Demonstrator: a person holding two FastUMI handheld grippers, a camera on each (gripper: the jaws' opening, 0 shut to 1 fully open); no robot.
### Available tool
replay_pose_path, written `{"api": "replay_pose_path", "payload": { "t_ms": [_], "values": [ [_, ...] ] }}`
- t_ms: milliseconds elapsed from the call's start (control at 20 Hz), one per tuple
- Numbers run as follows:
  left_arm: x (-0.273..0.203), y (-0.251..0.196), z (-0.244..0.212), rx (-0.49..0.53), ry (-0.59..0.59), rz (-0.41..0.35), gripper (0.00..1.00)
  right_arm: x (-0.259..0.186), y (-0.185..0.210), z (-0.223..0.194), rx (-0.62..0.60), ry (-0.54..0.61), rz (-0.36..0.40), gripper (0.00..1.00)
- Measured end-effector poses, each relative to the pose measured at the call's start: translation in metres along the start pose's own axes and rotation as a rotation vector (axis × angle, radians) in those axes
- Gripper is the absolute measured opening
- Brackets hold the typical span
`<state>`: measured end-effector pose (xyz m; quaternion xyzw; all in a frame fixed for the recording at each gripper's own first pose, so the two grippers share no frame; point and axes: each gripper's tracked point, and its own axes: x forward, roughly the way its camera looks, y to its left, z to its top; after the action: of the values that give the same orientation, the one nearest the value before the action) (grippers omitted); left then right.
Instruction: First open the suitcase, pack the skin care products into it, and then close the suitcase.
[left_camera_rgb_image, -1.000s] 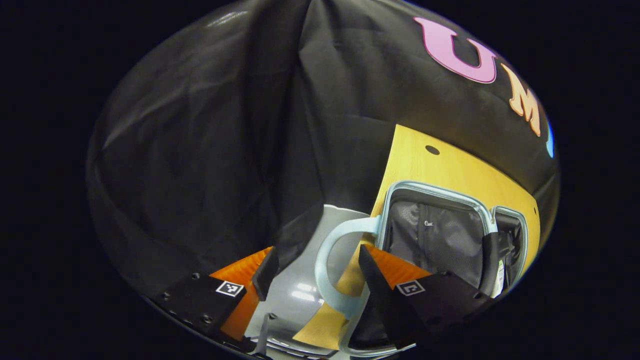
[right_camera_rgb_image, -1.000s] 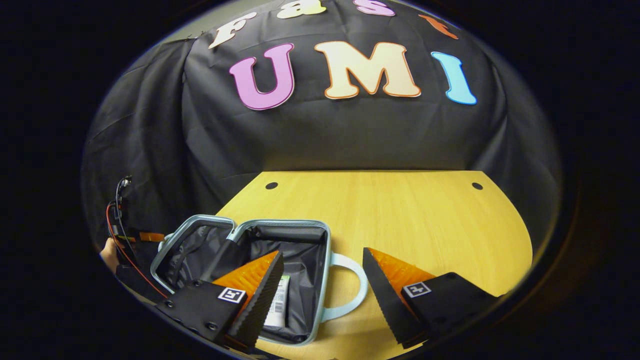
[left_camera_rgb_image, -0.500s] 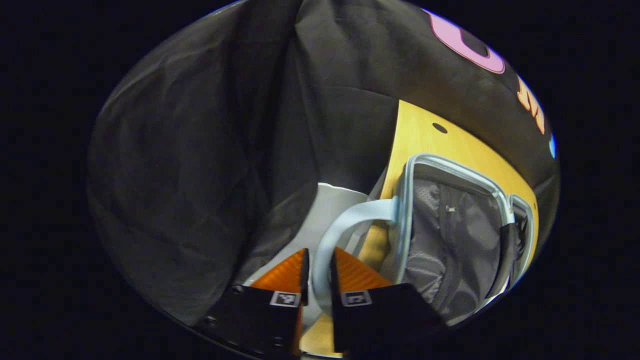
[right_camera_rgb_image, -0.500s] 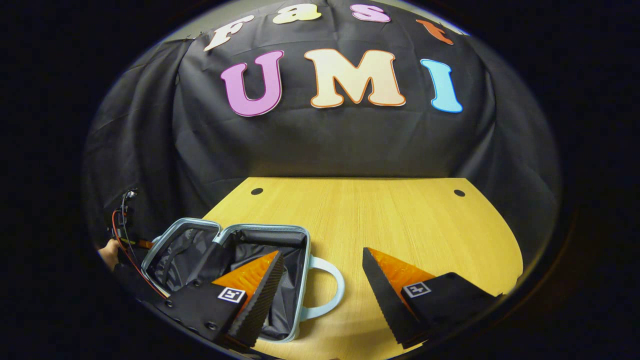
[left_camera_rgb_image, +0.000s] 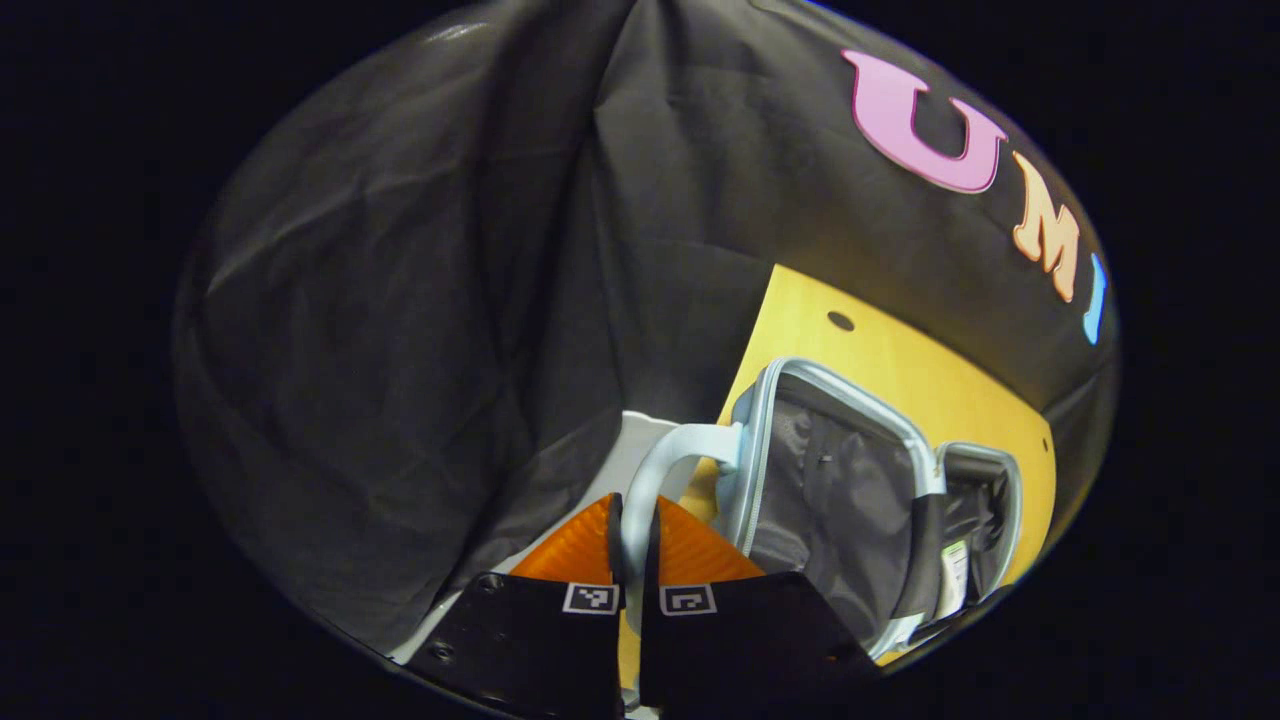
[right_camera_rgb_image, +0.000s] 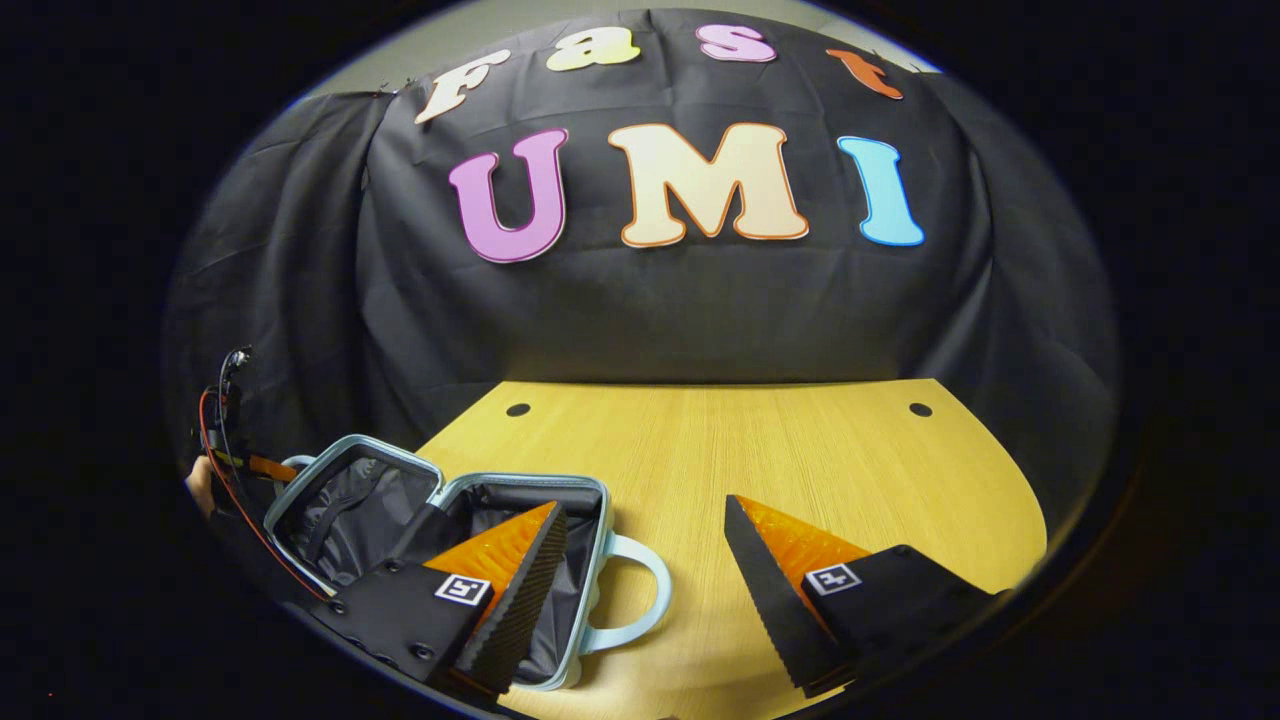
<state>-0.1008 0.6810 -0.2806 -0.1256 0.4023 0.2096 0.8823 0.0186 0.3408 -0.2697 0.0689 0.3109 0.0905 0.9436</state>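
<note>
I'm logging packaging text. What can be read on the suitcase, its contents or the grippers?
Skin care product in the suitcase: label print too small to read.
Left gripper, right gripper: square coded markers, no words or numbers.
Suitcase shell and lining: no text visible.

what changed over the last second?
The left gripper closed onto the suitcase lid's handle and has begun tilting that half up. The right gripper stayed open above the table; the suitcase is not yet shut.
</note>
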Motion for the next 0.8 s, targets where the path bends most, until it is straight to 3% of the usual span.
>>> {"api": "replay_pose_path", "payload": {
  "t_ms": [400, 800],
  "values": [
    [-0.089, -0.079, 0.057, 0.064, -0.204, -0.095, 0.0, -0.025, -0.038, 0.014, 0.003, -0.042, 0.032, 0.98],
    [-0.146, -0.171, 0.074, 0.099, -0.303, -0.222, 0.0, -0.045, -0.06, 0.019, 0.002, -0.055, 0.067, 0.98]
  ]
}}
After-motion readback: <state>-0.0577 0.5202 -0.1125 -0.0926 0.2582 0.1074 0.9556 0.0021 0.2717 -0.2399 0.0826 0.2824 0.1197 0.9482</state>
